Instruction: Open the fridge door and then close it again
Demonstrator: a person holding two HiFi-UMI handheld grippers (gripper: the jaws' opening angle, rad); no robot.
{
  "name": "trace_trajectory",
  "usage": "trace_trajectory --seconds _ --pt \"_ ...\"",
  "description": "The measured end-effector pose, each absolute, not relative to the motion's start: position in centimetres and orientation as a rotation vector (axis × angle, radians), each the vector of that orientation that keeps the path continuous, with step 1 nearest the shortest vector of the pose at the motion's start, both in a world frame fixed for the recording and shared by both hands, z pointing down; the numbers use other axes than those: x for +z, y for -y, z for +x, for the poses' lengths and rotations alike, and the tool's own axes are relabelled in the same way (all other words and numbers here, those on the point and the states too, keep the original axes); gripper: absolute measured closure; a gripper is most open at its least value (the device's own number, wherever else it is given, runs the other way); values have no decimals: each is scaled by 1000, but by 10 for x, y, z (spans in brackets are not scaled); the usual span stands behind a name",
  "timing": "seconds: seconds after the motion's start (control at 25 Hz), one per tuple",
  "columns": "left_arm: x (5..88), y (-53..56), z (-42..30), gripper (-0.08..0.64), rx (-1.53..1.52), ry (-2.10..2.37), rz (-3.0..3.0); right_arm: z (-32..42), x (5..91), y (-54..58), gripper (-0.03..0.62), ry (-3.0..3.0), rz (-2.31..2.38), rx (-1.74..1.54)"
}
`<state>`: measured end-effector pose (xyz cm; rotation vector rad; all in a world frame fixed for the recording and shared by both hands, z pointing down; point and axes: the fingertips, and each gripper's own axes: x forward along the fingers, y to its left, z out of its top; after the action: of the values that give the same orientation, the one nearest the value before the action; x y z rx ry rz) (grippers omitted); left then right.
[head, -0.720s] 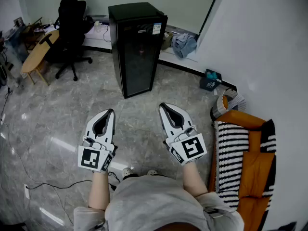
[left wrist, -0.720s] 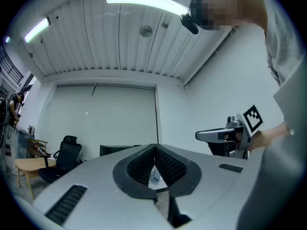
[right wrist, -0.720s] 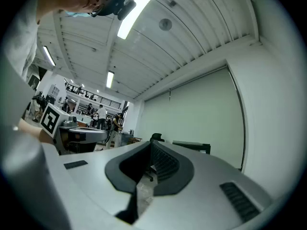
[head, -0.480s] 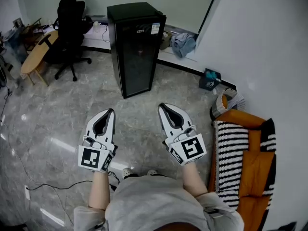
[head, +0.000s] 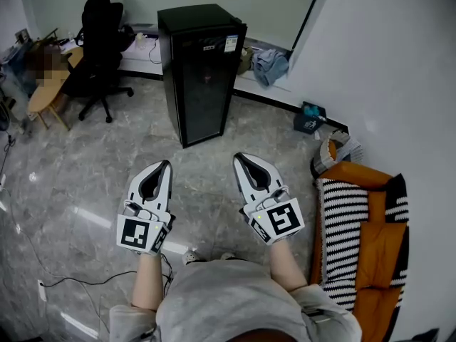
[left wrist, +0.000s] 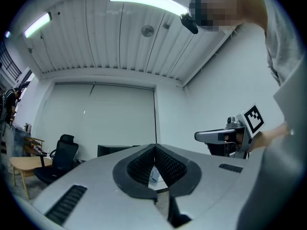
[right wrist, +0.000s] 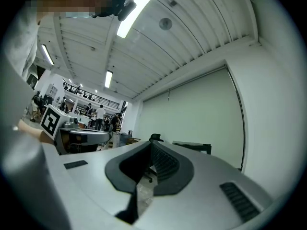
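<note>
A black fridge [head: 199,70] with a dark glass door stands on the grey stone floor, its door shut. Both white grippers are held side by side in front of the person, well short of the fridge and pointing toward it. My left gripper [head: 165,164] is shut with nothing between its jaws, and my right gripper [head: 237,157] is shut and empty too. In the left gripper view the jaw tips [left wrist: 154,147] meet, with the fridge top [left wrist: 112,150] low behind them. In the right gripper view the tips [right wrist: 151,143] also meet, and the fridge [right wrist: 194,147] shows to their right.
A black office chair [head: 103,41] and a wooden table [head: 50,84] stand left of the fridge. A white wall [head: 385,63] runs along the right, with a teal box [head: 310,118], a basket [head: 338,152] and an orange and striped sofa [head: 363,234]. A cable [head: 71,280] lies on the floor at lower left.
The fridge has drifted slightly left in the head view. Both grippers have kept their place and stayed shut.
</note>
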<state>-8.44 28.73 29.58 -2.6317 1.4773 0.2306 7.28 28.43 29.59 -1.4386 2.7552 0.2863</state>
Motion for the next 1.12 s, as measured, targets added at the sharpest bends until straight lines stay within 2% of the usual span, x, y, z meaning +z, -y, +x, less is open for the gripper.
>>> trace_trajectory --seconds 0.48,1.12 --pt "310 -265 -127 545 197 -1413 -2682 33 314 -268 566 -2735 -1496 244" --pt "309 -135 -86 545 216 -1501 -2634 69 313 -123 566 -2797 -1390 271"
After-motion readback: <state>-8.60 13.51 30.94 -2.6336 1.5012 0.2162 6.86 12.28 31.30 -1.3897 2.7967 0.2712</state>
